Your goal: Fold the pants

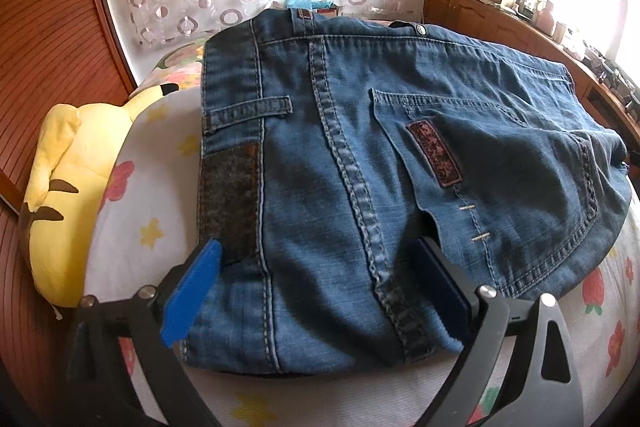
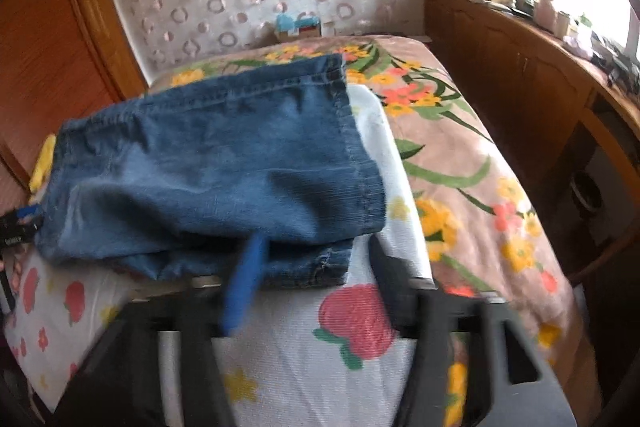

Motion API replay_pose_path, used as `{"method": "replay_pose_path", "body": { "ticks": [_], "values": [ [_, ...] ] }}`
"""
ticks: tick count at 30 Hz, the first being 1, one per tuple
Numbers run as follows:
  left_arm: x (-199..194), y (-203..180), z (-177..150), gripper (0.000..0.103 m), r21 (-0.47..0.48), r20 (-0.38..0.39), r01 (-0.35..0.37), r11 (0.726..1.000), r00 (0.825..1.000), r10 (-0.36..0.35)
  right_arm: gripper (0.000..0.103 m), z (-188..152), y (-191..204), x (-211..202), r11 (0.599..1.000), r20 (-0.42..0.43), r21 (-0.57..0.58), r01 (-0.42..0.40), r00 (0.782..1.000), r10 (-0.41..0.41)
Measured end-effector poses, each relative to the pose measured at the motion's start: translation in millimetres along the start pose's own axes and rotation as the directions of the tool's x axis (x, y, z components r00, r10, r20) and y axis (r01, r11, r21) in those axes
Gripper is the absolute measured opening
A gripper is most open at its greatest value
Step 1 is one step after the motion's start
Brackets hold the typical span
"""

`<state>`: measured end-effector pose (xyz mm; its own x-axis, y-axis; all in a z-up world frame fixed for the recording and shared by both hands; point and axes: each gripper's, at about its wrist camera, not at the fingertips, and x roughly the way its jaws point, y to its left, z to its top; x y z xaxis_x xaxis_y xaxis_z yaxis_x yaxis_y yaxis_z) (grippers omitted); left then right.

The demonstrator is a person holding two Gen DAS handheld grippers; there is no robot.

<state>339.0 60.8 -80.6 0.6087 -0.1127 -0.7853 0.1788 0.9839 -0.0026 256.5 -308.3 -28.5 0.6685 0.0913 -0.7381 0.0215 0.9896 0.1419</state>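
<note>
Pants: jeans (image 1: 360,167) lay folded on the bed (image 1: 132,227), long axis running left to right | Left gripper (image 1: 320,287): spread open astride the waist end | Right gripper (image 2: 316,279): open at the hem end, right finger off the cloth

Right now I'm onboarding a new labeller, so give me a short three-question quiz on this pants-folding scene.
1. True or false: the left tool is shut on the jeans.
2. What lies left of the jeans in the left wrist view? A) a yellow plush toy B) a laptop C) a shoe
3. Fill in: in the right wrist view, the right tool is open at the ____ end of the jeans.

Key:
1. False; its blue pads stand wide apart around the near edge.
2. A, the yellow plush toy.
3. Hem; the stitched leg hem shows on the flowered bedcover.
</note>
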Motion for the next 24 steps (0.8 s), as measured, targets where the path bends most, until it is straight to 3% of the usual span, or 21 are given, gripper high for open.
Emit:
{"method": "replay_pose_path", "body": {
  "ticks": [3, 8, 13, 20, 24],
  "values": [
    [-0.2, -1.2, 0.2, 0.096, -0.001, 0.001, 0.002, 1.000, 1.000, -0.002, 0.071, -1.6, -6.8, 0.7, 0.999, -0.012, 0.035, -0.007, 1.000, 0.008],
    [-2.8, 0.3, -0.2, 0.096, 0.009, 0.005, 0.021, 1.000, 1.000, -0.021, 0.071, -5.2, -10.7, 9.0, 0.996, -0.038, 0.078, -0.042, 0.998, 0.045],
    [-15.4, 9.2, -1.5, 0.096, -0.009, 0.043, 0.003, 1.000, 0.999, -0.003, 0.071, -8.0, -1.7, 22.9, 0.999, -0.087, 0.039, -0.022, 0.996, 0.025],
    [-28.9, 33.2, -6.3, 0.095, -0.059, 0.061, 0.012, 0.998, 0.998, -0.009, 0.051, -10.1, 12.6, 27.0, 0.998, -0.094, -0.054, 0.022, 0.995, -0.027],
    [-36.3, 39.9, -11.8, 0.094, -0.070, 0.067, 0.001, 0.998, 0.998, 0.004, 0.048, -11.1, 16.8, 28.8, 0.994, -0.093, -0.092, 0.052, 0.994, -0.060]
  ]
}}
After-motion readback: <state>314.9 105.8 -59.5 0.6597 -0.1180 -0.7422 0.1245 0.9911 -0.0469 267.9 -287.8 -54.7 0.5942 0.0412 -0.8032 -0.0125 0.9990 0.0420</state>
